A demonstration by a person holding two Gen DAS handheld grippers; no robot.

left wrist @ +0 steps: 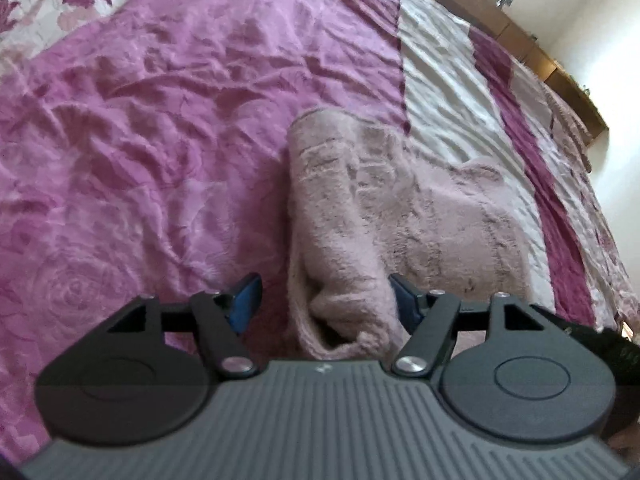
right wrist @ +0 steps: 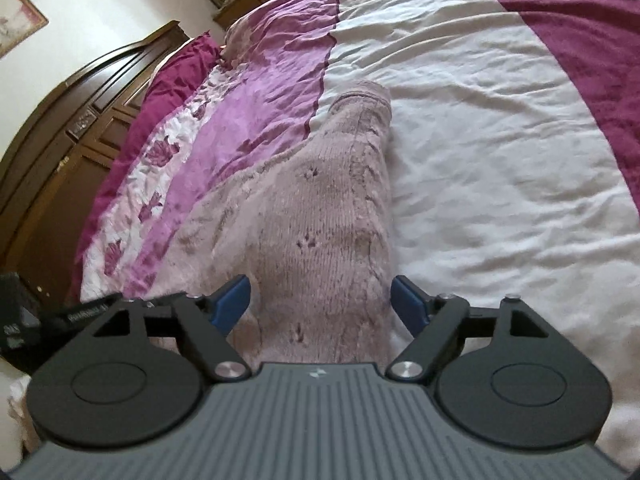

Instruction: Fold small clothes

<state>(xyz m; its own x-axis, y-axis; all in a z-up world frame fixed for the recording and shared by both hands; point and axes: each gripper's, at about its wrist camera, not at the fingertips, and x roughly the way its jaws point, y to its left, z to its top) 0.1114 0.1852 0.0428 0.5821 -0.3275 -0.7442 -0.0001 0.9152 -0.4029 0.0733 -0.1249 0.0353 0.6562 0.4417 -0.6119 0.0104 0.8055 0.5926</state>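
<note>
A pale pink knitted garment (left wrist: 384, 208) lies on the bed, partly folded, with one long folded edge running away from me. My left gripper (left wrist: 326, 300) is open, its blue pads (left wrist: 246, 302) on either side of the garment's near end. In the right wrist view the same garment (right wrist: 320, 216) stretches away between the open fingers of my right gripper (right wrist: 322, 304), blue pads (right wrist: 232, 300) apart, with the knit bunched between them. Neither gripper pinches the cloth.
The bed is covered by a quilt with purple rose-patterned (left wrist: 140, 140), white (right wrist: 480, 140) and dark magenta (right wrist: 592, 28) bands. A dark wooden headboard (right wrist: 60, 128) stands at the left in the right wrist view; a wooden ledge (left wrist: 552, 64) runs along the wall.
</note>
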